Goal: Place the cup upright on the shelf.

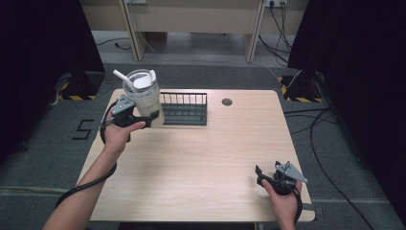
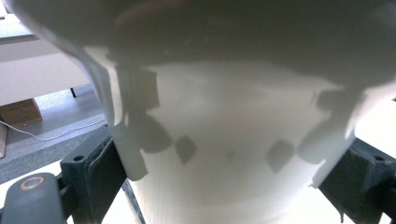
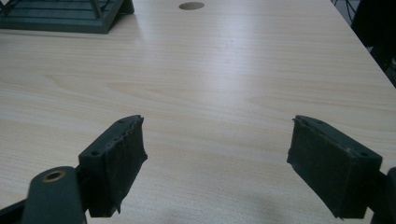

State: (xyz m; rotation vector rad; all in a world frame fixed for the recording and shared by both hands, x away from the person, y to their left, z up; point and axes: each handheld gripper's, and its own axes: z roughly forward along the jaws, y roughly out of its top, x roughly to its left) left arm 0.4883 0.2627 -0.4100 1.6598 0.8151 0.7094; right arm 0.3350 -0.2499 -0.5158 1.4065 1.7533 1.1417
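A pale cream tumbler (image 1: 142, 96) with a clear lid and a white straw stands upright at the table's back left, against the left end of a black wire rack (image 1: 184, 109). My left gripper (image 1: 143, 118) is shut on the tumbler's lower body, one jaw on each side. In the left gripper view the tumbler (image 2: 224, 140) looms close between the jaws of the left gripper (image 2: 224, 186). Whether its base touches the table I cannot tell. Near the front right corner, my right gripper (image 1: 261, 176) is open, its jaws (image 3: 217, 154) wide apart over bare wood.
The light wooden table (image 1: 201, 158) has a round cable hole (image 1: 227, 101) at the back centre, also visible as the hole (image 3: 191, 5) in the right gripper view. The rack's corner (image 3: 60, 18) sits far ahead of the right gripper. Cables lie on the floor at the right.
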